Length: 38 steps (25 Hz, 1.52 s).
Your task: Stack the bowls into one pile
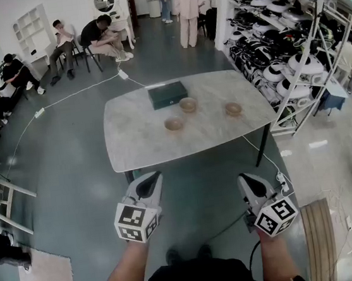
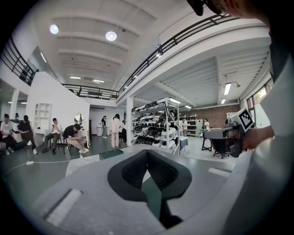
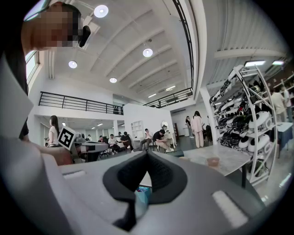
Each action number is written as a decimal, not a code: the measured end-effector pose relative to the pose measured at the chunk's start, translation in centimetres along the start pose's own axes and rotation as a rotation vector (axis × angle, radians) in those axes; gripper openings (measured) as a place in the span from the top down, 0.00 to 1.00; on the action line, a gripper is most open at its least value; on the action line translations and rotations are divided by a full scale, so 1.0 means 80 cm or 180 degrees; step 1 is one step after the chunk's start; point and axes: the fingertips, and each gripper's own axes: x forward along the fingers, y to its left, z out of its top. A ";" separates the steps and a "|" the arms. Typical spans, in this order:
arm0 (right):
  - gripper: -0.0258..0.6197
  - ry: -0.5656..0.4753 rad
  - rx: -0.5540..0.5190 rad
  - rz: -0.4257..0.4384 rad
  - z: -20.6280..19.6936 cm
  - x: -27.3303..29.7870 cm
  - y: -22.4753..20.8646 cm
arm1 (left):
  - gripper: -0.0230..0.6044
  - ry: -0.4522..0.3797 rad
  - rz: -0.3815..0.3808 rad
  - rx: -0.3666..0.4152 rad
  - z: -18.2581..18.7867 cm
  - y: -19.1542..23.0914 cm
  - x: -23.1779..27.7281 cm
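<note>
Three shallow tan bowls stand apart on the marble table: one beside a dark box, one nearer the front, one to the right. My left gripper and right gripper are held short of the table's near edge, well away from the bowls. Both are shut with nothing between the pads. In the left gripper view the jaws meet in front of the table. The right gripper view shows its jaws closed, with one bowl off to the right on the table.
A dark green flat box lies at the table's far side. A rack full of headsets stands right of the table. Cables run over the floor. Several people sit or stand at the far end of the room.
</note>
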 end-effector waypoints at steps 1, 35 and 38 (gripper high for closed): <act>0.96 0.0004 -0.0007 0.0003 0.002 -0.001 -0.002 | 0.95 0.0005 0.0006 -0.0005 0.001 -0.001 0.001; 0.96 -0.0016 0.0242 -0.0034 -0.008 -0.111 -0.146 | 0.95 0.0165 -0.0142 0.0096 0.001 -0.133 0.130; 0.96 0.0012 0.0246 -0.0072 -0.009 -0.101 -0.163 | 0.95 0.0167 -0.0186 0.0072 -0.004 -0.130 0.151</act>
